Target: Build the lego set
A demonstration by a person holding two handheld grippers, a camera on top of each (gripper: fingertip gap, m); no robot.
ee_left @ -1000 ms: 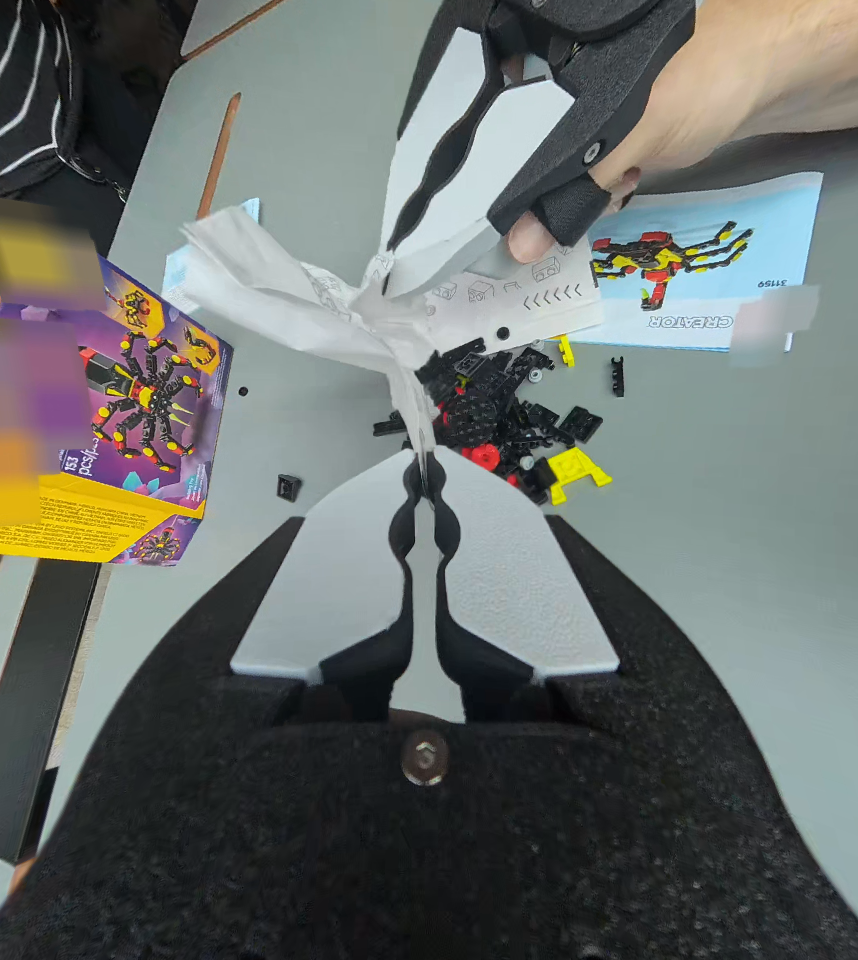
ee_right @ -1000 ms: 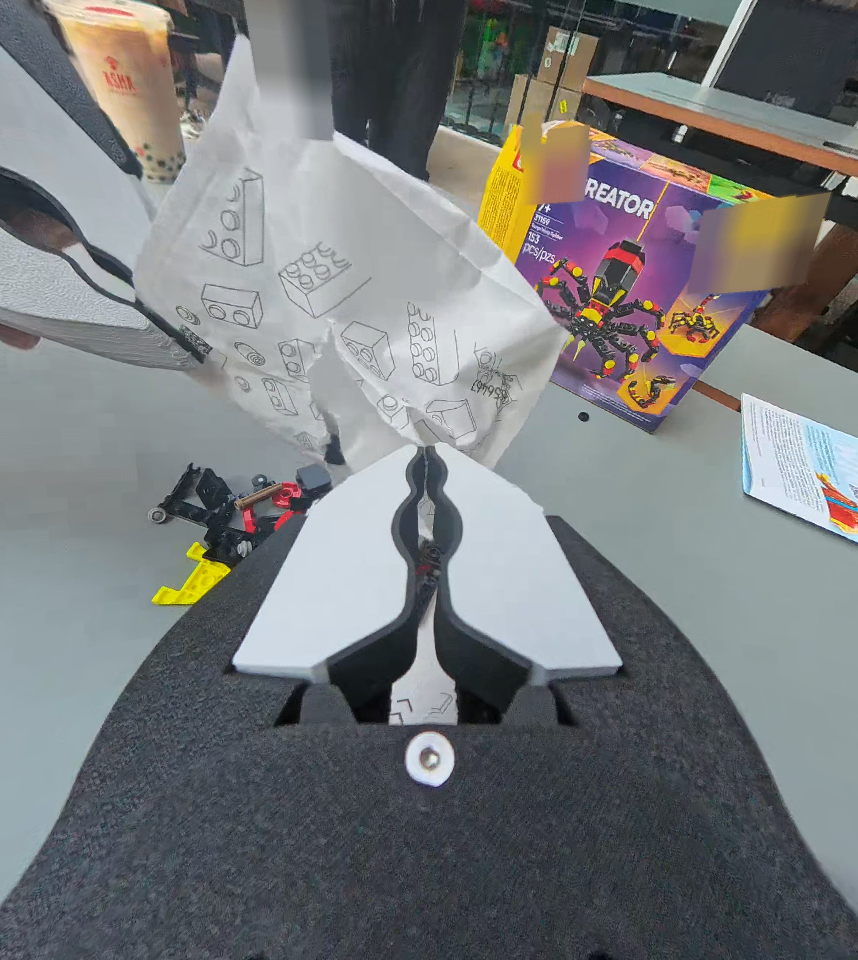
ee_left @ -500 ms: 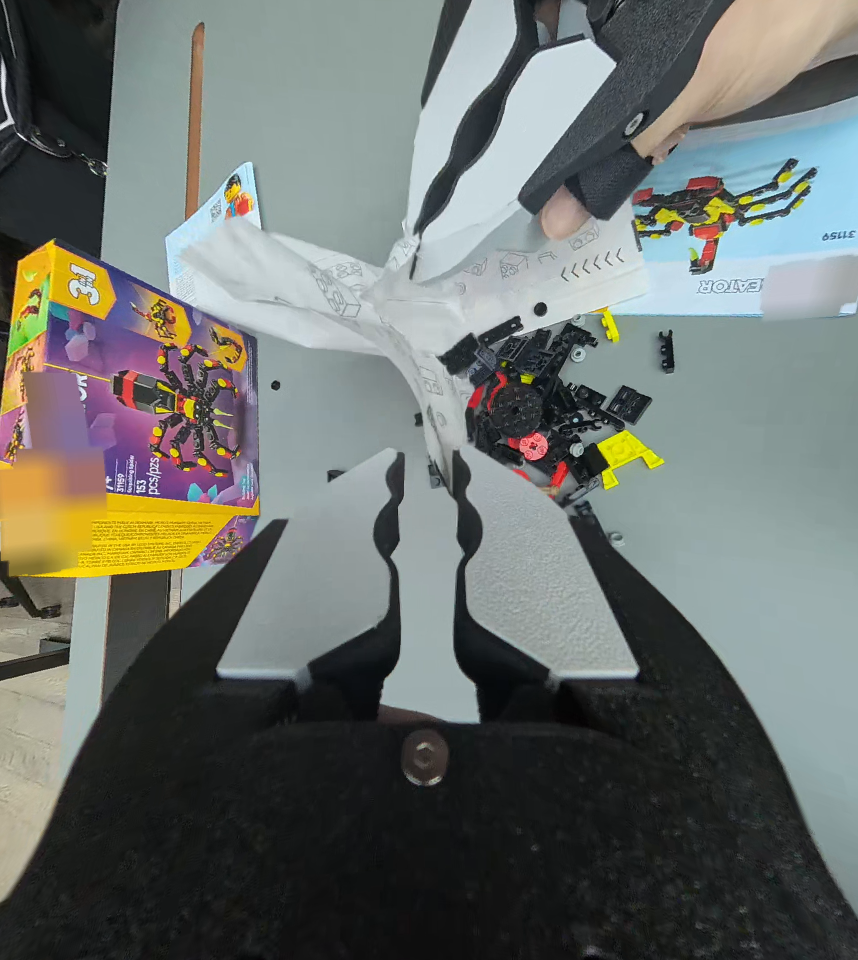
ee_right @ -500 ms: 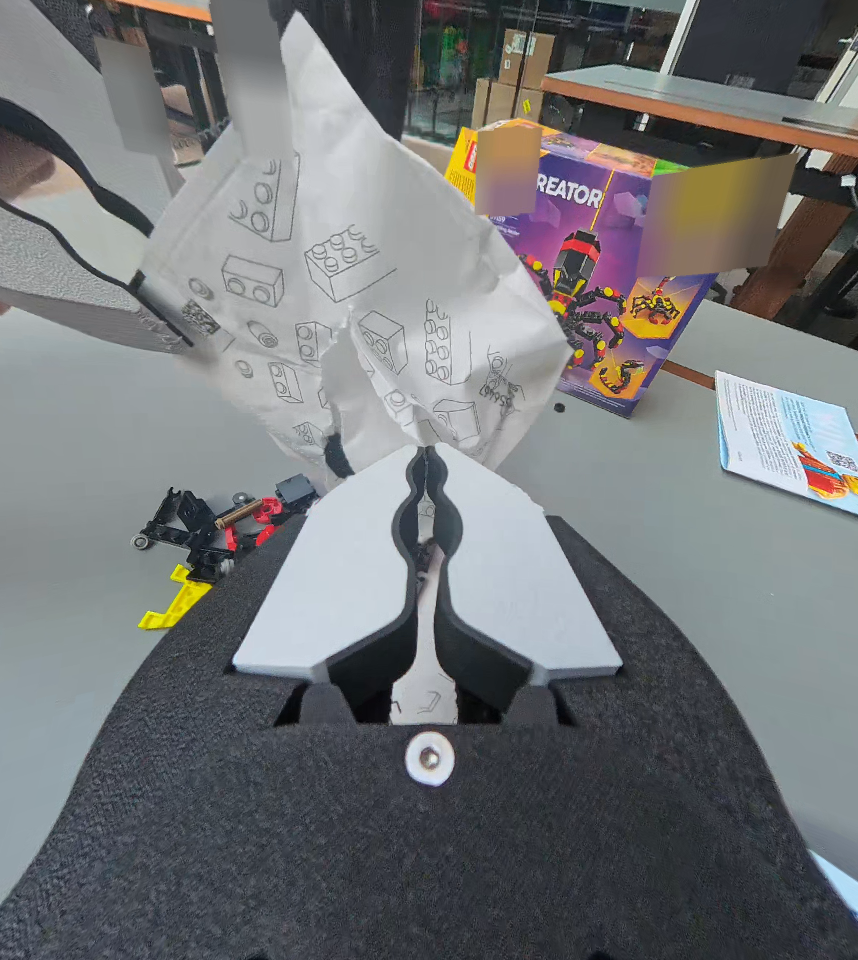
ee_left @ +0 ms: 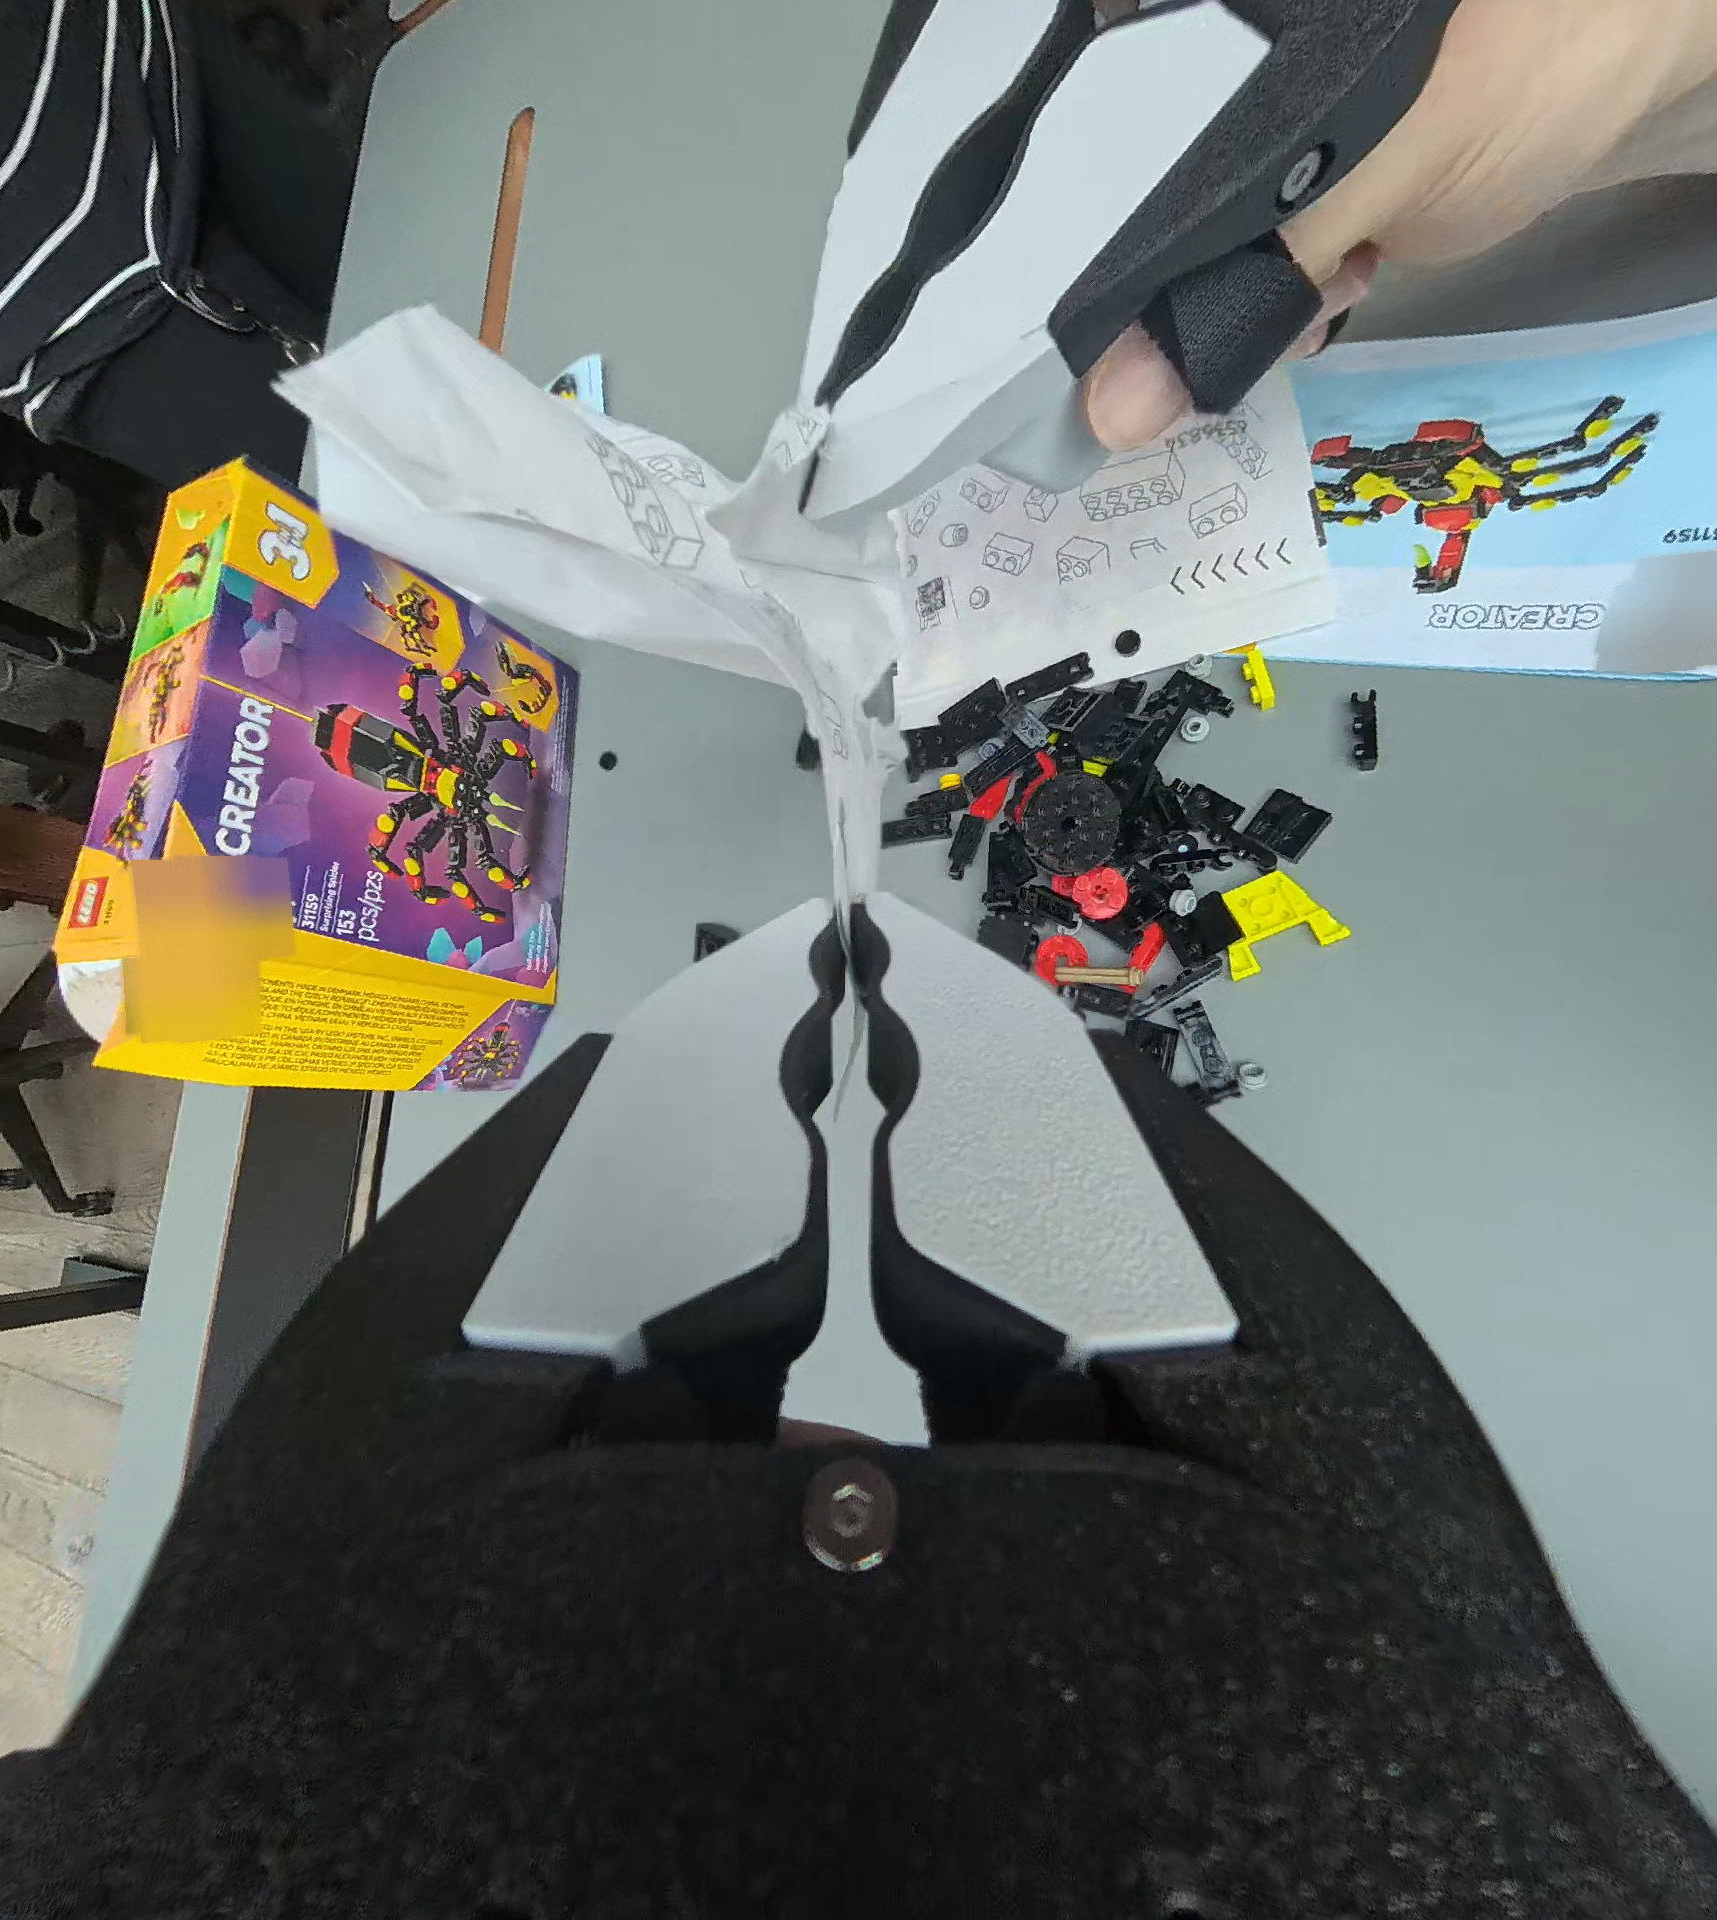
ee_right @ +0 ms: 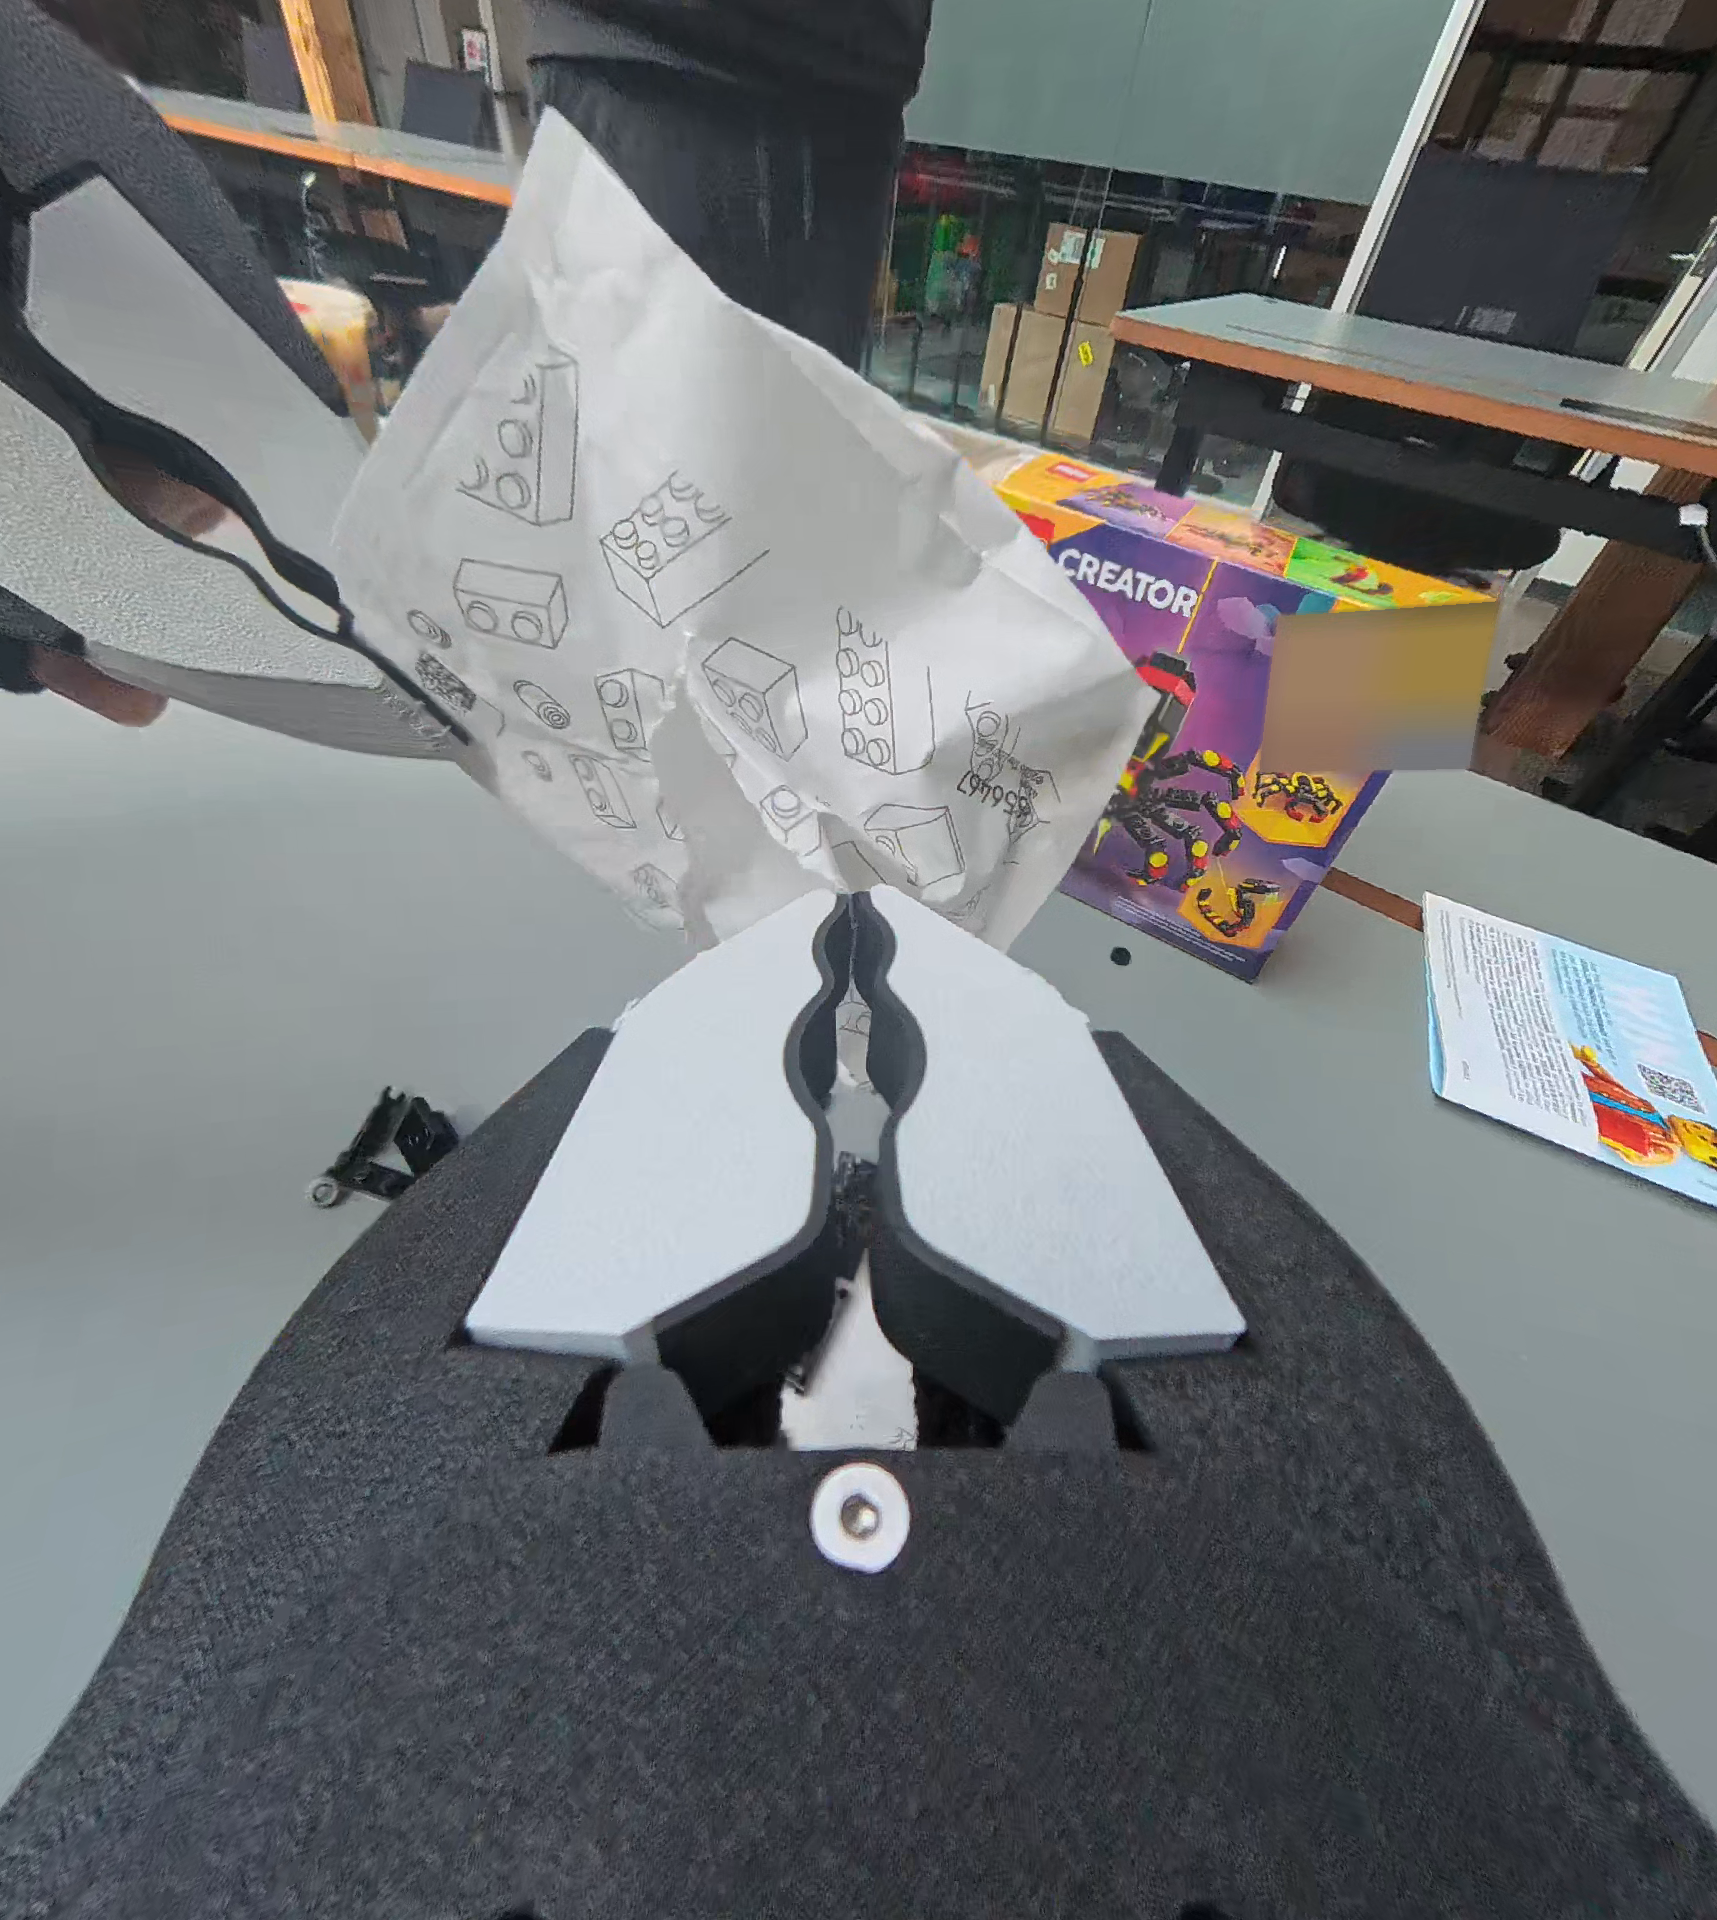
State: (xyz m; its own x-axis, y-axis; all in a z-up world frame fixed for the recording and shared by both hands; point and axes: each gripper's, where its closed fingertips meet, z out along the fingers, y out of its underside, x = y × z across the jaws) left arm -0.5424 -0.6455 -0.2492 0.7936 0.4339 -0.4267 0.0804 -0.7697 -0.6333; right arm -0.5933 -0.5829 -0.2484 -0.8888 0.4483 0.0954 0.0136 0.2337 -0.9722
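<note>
A white paper bag (ee_left: 625,499) printed with brick drawings is stretched between both grippers above the grey table (ee_left: 1456,1247). My left gripper (ee_left: 846,914) is shut on its lower strip. My right gripper (ee_left: 812,457), seen from above, pinches its middle. In the right wrist view the bag (ee_right: 688,540) stands up torn down the middle, my right gripper (ee_right: 852,904) is shut on its lower edge, and the left gripper (ee_right: 407,696) is shut on its left side. A pile of black, red and yellow lego pieces (ee_left: 1093,831) lies on the table under the bag.
The purple and yellow set box (ee_left: 334,790) stands at the table's left edge; it also shows in the right wrist view (ee_right: 1218,727). A blue instruction booklet (ee_left: 1560,520) lies beyond the pile. A small leaflet (ee_right: 1581,1060) lies on the right. A person in a striped top (ee_left: 23,156) is at the far left.
My left gripper let go of the bag half a second ago and has now shut on its strip again. The bag is held higher and the loose pieces lie more spread out.
</note>
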